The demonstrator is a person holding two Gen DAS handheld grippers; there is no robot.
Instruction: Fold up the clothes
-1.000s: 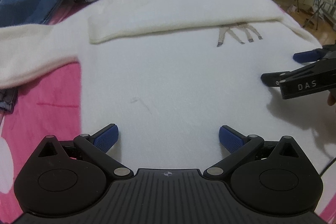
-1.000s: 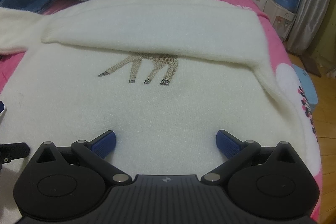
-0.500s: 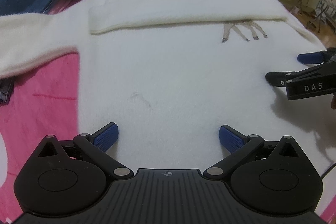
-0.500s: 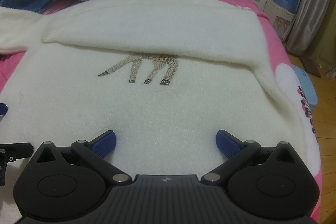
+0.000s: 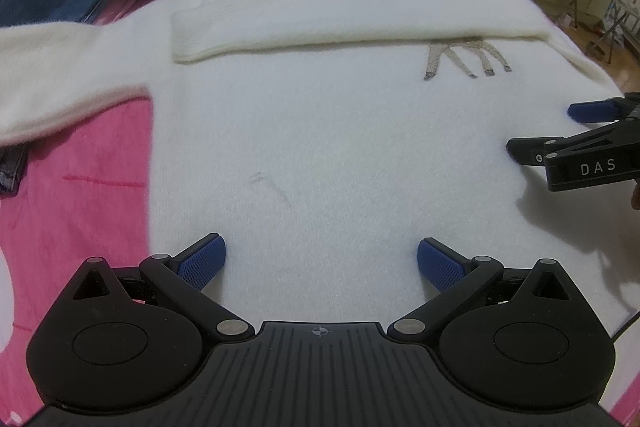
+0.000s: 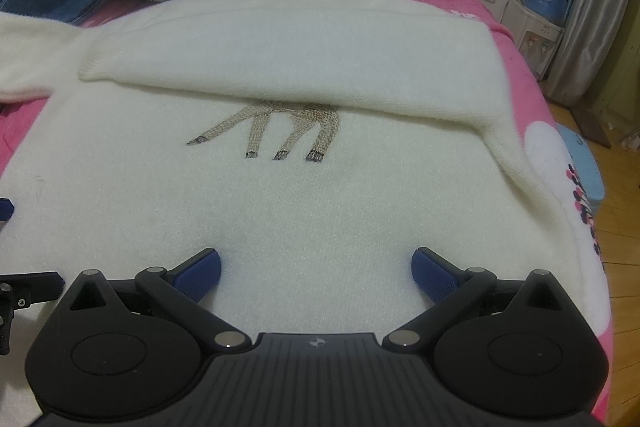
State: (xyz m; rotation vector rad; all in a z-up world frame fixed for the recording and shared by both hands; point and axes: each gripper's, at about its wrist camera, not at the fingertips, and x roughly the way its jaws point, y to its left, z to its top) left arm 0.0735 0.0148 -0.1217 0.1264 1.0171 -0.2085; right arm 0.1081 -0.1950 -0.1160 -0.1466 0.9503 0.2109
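Left claw and right claw: both spread wide, empty, positioned side by side over the lower body of the cream sweater. The sweater lies flat on the pink bed, one sleeve folded across its chest.

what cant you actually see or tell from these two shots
- Animal design: right wrist view, upper part hidden under the folded sleeve.
- Other sleeve: left wrist view, cuff cut off by the left edge.
- Sweater hem: both views, hidden behind the gripper bodies.
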